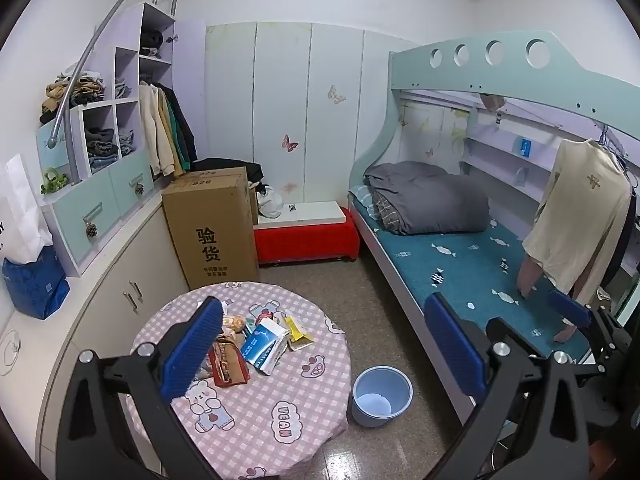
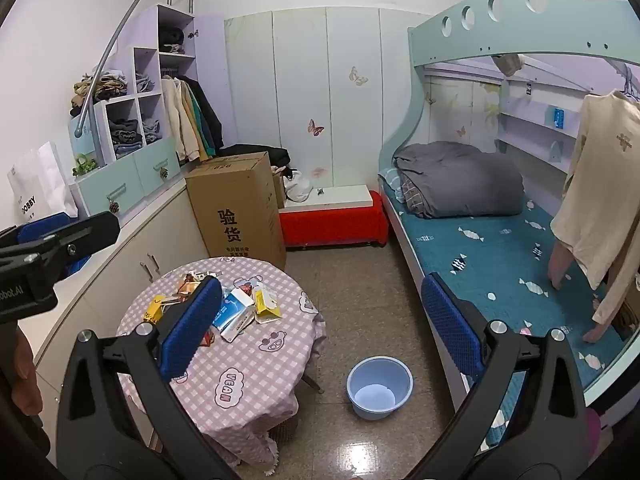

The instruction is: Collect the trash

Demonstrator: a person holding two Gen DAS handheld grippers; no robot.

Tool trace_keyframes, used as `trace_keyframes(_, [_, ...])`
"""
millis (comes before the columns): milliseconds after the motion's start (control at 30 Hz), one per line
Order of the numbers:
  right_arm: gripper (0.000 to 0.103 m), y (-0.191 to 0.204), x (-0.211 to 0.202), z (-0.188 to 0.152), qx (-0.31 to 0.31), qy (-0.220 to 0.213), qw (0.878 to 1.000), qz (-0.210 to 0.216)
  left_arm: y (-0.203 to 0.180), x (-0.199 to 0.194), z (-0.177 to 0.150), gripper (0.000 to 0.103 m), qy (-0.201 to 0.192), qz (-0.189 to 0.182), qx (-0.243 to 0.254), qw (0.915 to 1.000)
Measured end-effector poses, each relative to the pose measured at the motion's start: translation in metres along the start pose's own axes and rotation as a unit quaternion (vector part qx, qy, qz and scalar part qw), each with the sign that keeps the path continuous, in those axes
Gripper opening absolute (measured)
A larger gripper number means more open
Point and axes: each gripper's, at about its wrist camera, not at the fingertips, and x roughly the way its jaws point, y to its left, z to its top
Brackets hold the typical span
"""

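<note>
A pile of trash (empty packets, small cartons, wrappers) lies on a round table with a pink checked cloth. The pile also shows in the right wrist view on the same table. An empty light blue bin stands on the floor right of the table, also seen in the right wrist view. My left gripper is open and empty, held above the table. My right gripper is open and empty, above the table's right edge. The left gripper's body shows at left.
A tall cardboard box stands behind the table beside low cabinets. A red bench sits against the back wall. A bunk bed with a teal mattress runs along the right, with a cream shirt hanging over it.
</note>
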Motion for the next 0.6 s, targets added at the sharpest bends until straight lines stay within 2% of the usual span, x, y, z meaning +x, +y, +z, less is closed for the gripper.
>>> trace_keyframes(600, [0.097, 0.004, 0.0077, -0.0017, 0.0, 0.006, 1.0, 0.0, 0.0005, -0.0008, -0.0002, 0.099, -0.001, -0.002, -0.002, 1.0])
